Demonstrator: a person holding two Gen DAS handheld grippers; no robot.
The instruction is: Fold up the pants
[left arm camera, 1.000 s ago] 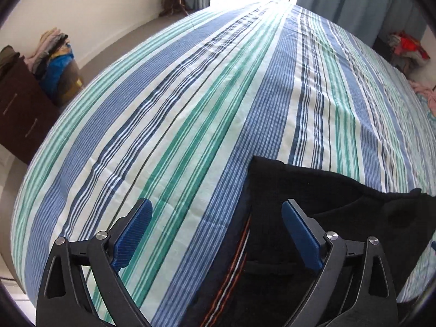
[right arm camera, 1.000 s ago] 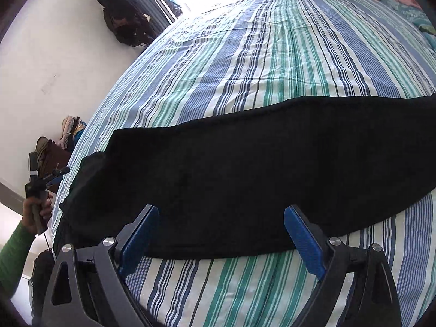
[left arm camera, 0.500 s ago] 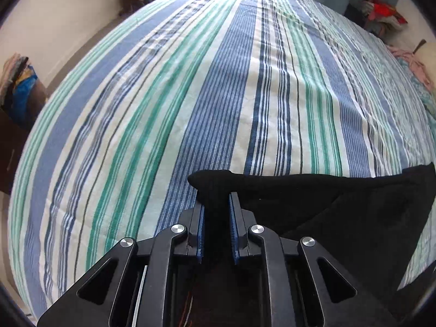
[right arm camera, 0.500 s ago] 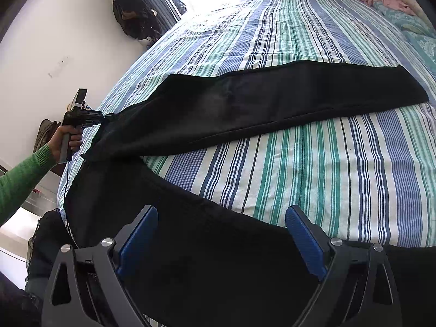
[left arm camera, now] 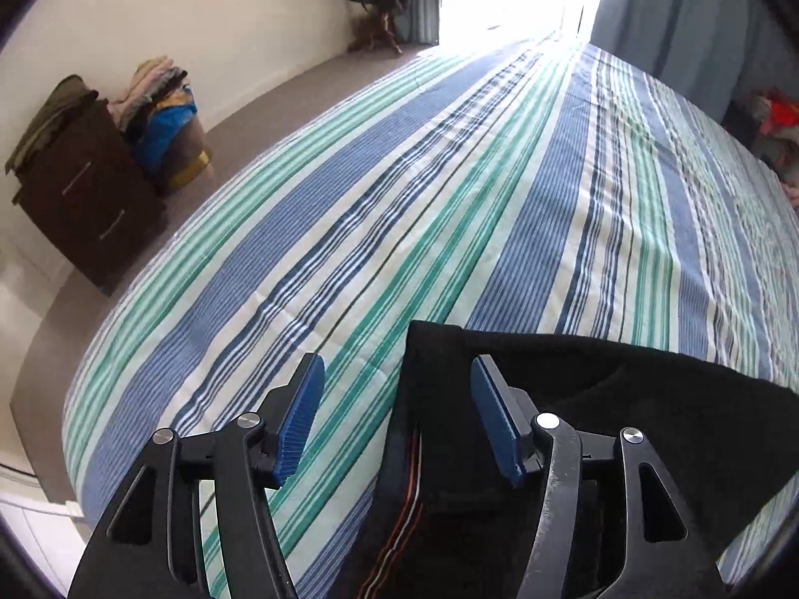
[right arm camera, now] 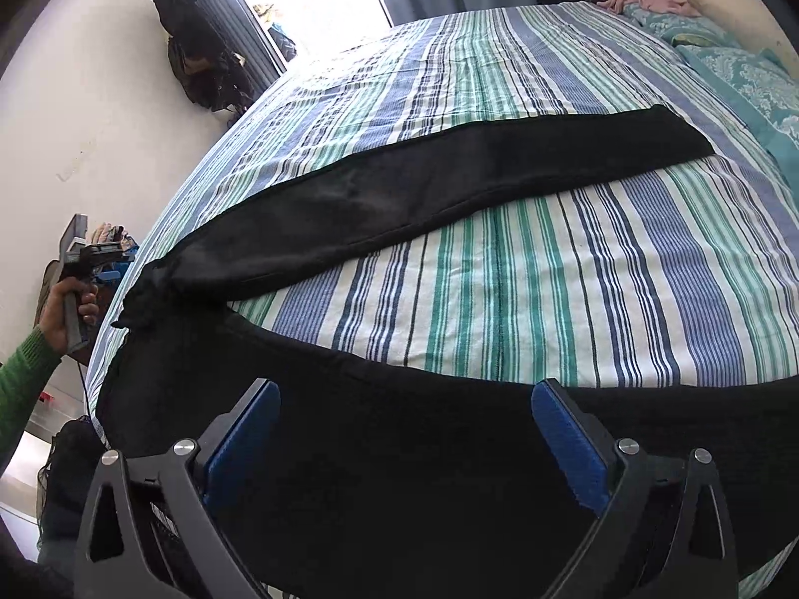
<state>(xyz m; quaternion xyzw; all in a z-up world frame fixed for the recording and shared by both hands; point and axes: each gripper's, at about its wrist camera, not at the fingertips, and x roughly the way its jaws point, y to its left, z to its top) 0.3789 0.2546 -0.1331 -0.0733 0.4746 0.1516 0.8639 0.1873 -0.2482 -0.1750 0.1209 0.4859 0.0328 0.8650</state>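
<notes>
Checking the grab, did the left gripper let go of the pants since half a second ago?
Yes. The left gripper was shut on the black pants corner; its jaws now stand open, with that corner lying on the striped bedsheet.

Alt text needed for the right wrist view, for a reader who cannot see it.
Black pants lie spread on a striped bedsheet, one leg stretched across the bed, the other under the open right gripper. At far left, a green-sleeved hand holds the left gripper near the waistband.

pants (right arm camera: pixel 449 184): matt black cloth | bedsheet (left arm camera: pixel 449 199): striped woven cloth
</notes>
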